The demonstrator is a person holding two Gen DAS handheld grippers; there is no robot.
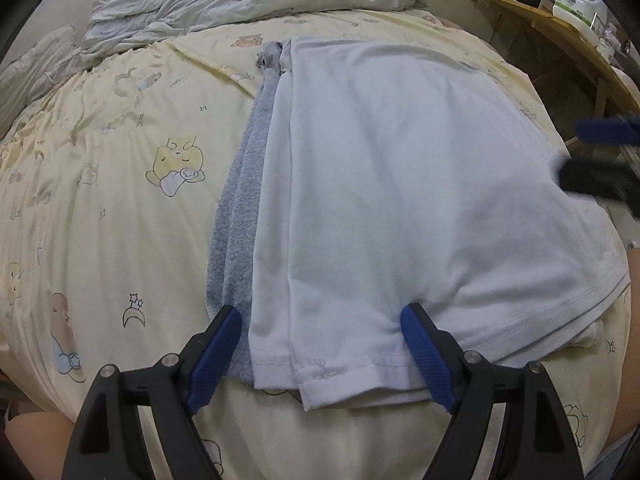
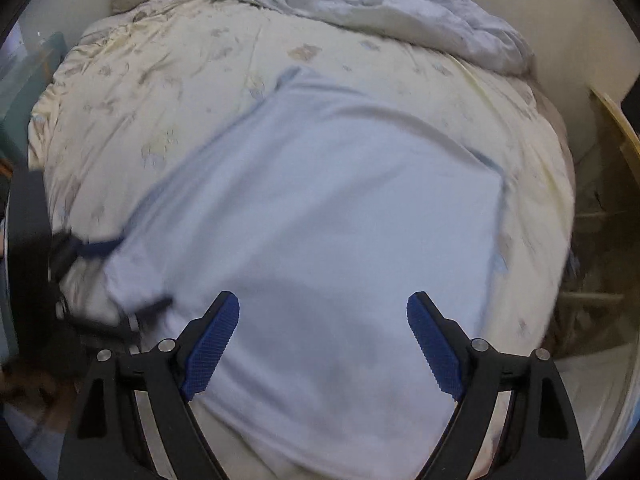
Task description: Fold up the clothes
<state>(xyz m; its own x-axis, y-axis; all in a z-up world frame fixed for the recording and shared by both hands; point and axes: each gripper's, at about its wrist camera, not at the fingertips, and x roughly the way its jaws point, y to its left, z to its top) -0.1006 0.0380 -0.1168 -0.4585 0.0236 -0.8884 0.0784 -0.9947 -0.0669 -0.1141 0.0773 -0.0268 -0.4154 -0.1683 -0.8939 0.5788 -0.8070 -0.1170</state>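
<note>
We are holding our left gripper wide, nothing pinched, its blue pads straddling the near hem of the folded white T-shirt. Our right gripper is hovering just as wide over that shirt (blurred here). It is lying on the yellow cartoon bedsheet, a grey garment peeking out left.
</note>
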